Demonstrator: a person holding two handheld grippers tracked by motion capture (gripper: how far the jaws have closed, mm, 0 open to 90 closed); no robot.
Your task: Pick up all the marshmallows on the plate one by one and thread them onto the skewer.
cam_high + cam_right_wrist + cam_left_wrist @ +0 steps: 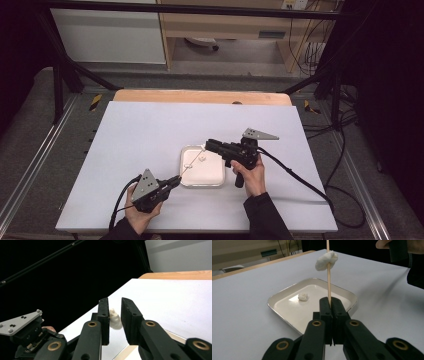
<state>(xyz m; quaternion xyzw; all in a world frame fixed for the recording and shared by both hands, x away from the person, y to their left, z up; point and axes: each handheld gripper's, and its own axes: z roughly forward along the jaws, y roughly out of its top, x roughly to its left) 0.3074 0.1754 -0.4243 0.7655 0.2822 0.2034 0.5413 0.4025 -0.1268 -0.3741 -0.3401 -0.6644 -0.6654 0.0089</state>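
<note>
Your left gripper [331, 305] is clenched on the lower end of a thin wooden skewer [328, 277], which runs up and away from the jaws toward the top centre of the left gripper view. In the high view its long axis slants from lower left to upper right, over the white tray [186, 181] on the bench [150, 130]. One marshmallow piece [326, 261] is already threaded high on the stick; another loose piece [303, 296] lies in the tray, left of the skewer. Your right gripper [115, 315] sits at the skewer's far tip, jaws parted with the threaded piece between them, and you cannot tell whether the pads press it. That hand is nearer the tip, so any push should follow the stick's axis.
</note>
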